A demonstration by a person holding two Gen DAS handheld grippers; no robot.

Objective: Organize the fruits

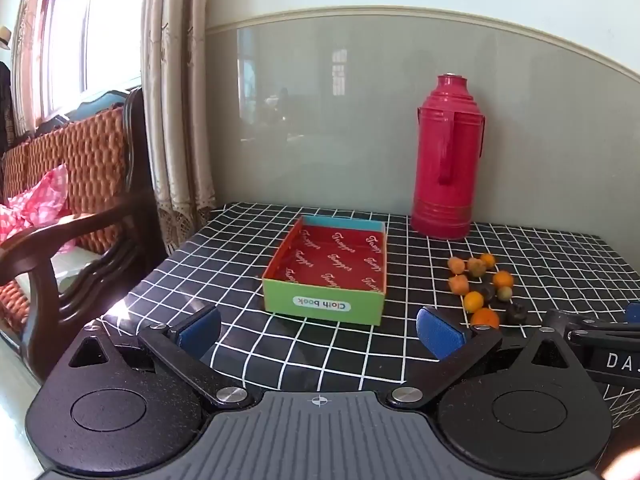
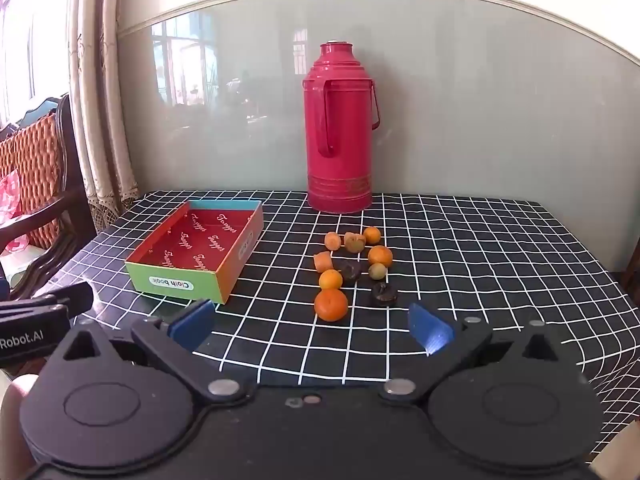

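Above tablecloth (image 2: pixel 440 240) — 2 grippers (image 1: pixel 320 330) (image 2: pixel 312 326), agape

On the table (image 2: pixel 480 240) there was one box (image 2: pixel 196 256) and one red thermos (image 2: pixel 340 132). The fruits lay in one loose group, ten pieces in all. Four were oranges (image 2: pixel 331 305), round and bright. Two were orange chunks (image 2: pixel 322 261) with cut faces. Two were small greenish fruits (image 2: pixel 377 271). Two were dark, wrinkled fruits (image 2: pixel 383 294). The box held no fruit. Two grippers were present, the left gripper (image 1: pixel 320 330) and the right gripper (image 2: pixel 312 326).
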